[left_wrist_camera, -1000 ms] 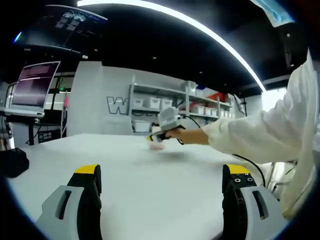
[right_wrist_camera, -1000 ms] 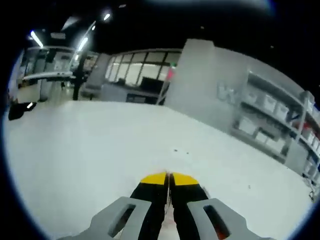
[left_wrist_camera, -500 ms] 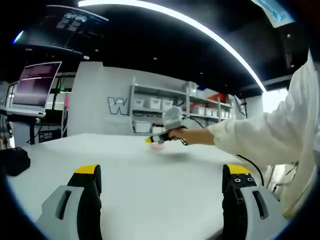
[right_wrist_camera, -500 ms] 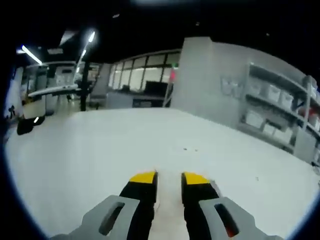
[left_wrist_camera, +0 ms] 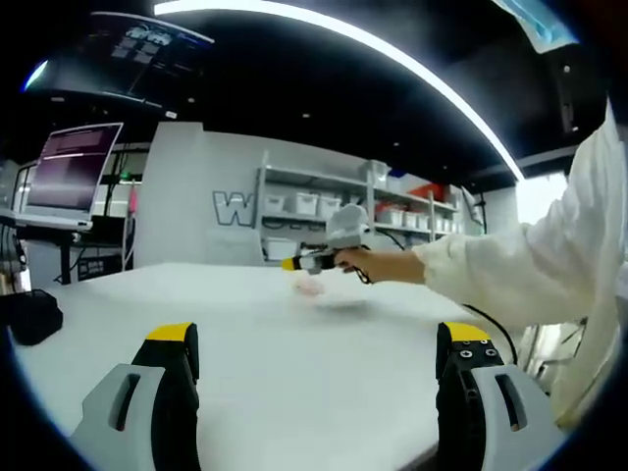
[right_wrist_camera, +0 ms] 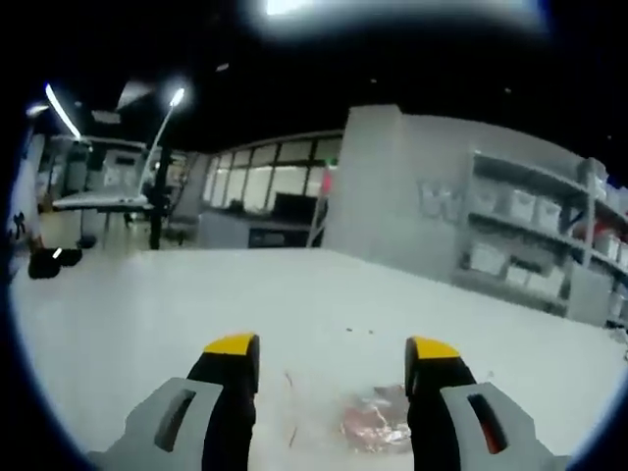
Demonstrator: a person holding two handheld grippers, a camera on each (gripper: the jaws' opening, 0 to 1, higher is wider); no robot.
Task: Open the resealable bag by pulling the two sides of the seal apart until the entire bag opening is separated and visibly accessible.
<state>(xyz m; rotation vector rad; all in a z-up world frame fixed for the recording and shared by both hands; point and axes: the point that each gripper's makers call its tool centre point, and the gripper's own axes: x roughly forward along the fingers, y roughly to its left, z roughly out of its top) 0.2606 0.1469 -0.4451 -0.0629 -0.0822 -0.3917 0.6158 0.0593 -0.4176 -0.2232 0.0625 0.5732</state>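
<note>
Right gripper view: right gripper (right_wrist_camera: 334,348) jaws have spread wide above the bag (right_wrist_camera: 375,420); left gripper (left_wrist_camera: 319,339) stays open.

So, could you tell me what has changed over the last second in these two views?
The right gripper has opened from shut to wide apart and lifted off the white table, letting go of the clear bag, which now lies flat beneath it. The left gripper stayed open and low over the table, holding nothing.
</note>
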